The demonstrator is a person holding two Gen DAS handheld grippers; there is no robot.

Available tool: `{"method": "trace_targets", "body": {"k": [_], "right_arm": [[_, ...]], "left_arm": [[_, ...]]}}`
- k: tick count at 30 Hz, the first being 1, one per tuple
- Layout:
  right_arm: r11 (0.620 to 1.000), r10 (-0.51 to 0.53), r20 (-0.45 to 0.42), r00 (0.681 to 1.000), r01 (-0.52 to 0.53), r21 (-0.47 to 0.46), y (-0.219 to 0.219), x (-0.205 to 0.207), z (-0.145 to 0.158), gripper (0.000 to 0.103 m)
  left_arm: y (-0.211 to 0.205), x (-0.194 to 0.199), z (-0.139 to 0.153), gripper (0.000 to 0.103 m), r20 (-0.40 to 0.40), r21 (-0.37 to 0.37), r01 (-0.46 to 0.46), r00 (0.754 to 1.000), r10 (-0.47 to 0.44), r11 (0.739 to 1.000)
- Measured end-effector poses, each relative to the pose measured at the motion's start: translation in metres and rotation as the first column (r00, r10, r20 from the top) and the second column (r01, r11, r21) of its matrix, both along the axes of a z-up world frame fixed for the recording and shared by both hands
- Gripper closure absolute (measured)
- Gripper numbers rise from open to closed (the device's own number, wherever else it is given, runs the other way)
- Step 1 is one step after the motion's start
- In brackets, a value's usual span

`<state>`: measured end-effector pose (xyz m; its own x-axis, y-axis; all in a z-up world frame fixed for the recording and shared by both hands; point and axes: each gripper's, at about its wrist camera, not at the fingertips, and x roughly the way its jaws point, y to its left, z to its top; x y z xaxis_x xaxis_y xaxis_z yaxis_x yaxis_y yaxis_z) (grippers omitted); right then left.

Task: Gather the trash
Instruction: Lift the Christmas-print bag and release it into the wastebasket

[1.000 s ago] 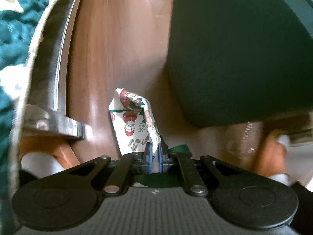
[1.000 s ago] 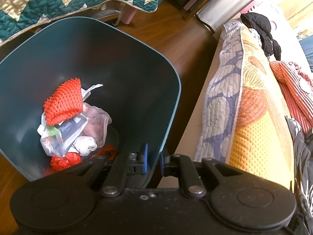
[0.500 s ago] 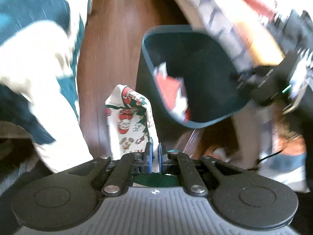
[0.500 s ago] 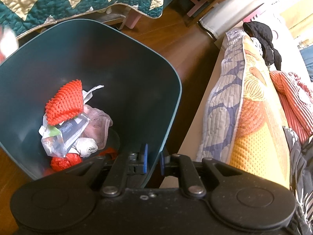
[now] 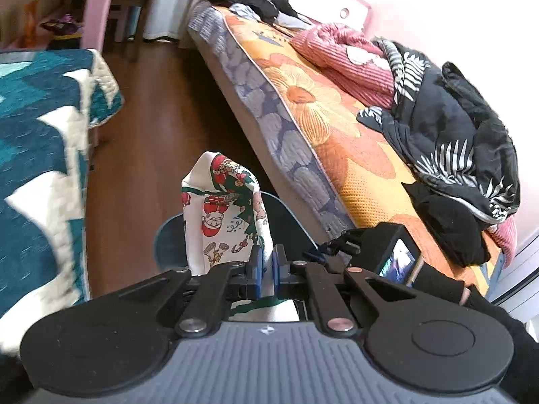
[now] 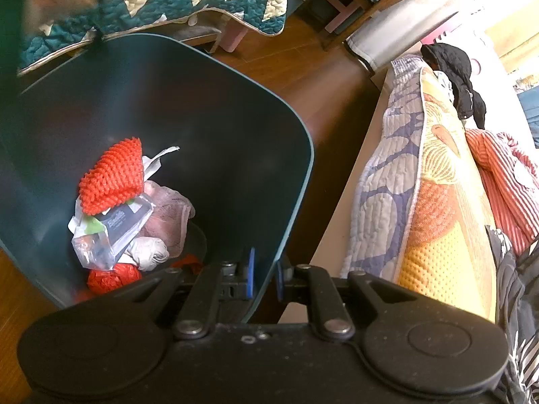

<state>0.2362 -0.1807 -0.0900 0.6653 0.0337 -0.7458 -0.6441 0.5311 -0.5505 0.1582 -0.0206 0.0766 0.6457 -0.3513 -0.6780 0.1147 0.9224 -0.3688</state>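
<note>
Left gripper [image 5: 266, 266] has its fingers pinched tight on a Christmas-print napkin [image 5: 225, 215], held up above the dark green bin [image 5: 168, 239]. Right gripper [image 6: 264, 277] fingers clamp the bin's rim; red knit cloth [image 6: 113, 176] and wrappers sit inside, bed [image 6: 434, 202] alongside.

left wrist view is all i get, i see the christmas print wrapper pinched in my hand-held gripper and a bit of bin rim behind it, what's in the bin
Observer: Trash already: a red knitted piece on top of a clear plastic packet.
Operator: who's holding the bin
Observer: The right hand-held gripper is clamped on the bin's near wall, one pad inside and one outside.
Operator: is there room for my wrapper
Observer: Yes. The pile sits low at the bottom, and the dark walls above it are bare. Your left hand-held gripper keeps the wrapper pinched.
</note>
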Motion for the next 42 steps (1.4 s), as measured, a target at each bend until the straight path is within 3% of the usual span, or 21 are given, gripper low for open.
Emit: {"method": "trace_targets", "body": {"k": [8, 16, 23, 29, 32, 34, 37, 38, 39, 42], "right_arm": [[1.000, -0.001, 0.000, 1.000, 0.001, 0.001, 0.001, -0.001, 0.000, 0.090], [1.000, -0.006, -0.015, 1.000, 0.006, 0.011, -0.001, 0.002, -0.002, 0.090], [1.000, -0.011, -0.026, 1.000, 0.012, 0.021, -0.003, 0.002, -0.003, 0.091], [1.000, -0.009, -0.028, 1.000, 0.010, 0.020, -0.002, 0.002, -0.003, 0.091], [1.000, -0.007, -0.029, 1.000, 0.007, 0.021, -0.002, 0.002, -0.002, 0.091], [1.000, -0.005, -0.028, 1.000, 0.006, 0.021, -0.001, 0.002, -0.002, 0.091], [1.000, -0.008, -0.029, 1.000, 0.009, 0.021, -0.002, 0.001, -0.003, 0.090], [1.000, -0.009, -0.030, 1.000, 0.009, 0.021, -0.002, 0.002, -0.003, 0.090], [1.000, -0.010, -0.031, 0.999, 0.010, 0.022, -0.002, 0.002, -0.003, 0.090], [1.000, -0.010, -0.033, 0.999, 0.011, 0.021, -0.002, 0.001, -0.003, 0.090]], "left_arm": [[-0.032, 0.057, -0.056, 0.097, -0.043, 0.031, 0.008, 0.999, -0.007, 0.999], [-0.063, 0.093, -0.121, 0.097, -0.112, 0.017, 0.080, 0.991, -0.077, 0.997], [-0.075, 0.103, -0.176, 0.097, -0.255, -0.020, 0.096, 0.962, -0.098, 0.995], [-0.078, 0.097, -0.186, 0.095, -0.287, -0.047, 0.108, 0.951, -0.117, 0.993], [-0.079, 0.088, -0.176, 0.093, -0.268, -0.009, 0.141, 0.953, -0.138, 0.990], [-0.077, 0.080, -0.168, 0.087, -0.253, 0.005, 0.157, 0.956, -0.151, 0.988], [-0.071, 0.062, -0.154, 0.051, -0.214, 0.028, 0.175, 0.963, -0.165, 0.984], [-0.069, 0.055, -0.148, 0.034, -0.190, 0.037, 0.178, 0.967, -0.168, 0.983], [-0.067, 0.048, -0.143, 0.028, -0.164, 0.046, 0.179, 0.972, -0.169, 0.983], [-0.057, 0.030, -0.129, 0.028, -0.127, 0.042, 0.190, 0.975, -0.183, 0.981]]}}
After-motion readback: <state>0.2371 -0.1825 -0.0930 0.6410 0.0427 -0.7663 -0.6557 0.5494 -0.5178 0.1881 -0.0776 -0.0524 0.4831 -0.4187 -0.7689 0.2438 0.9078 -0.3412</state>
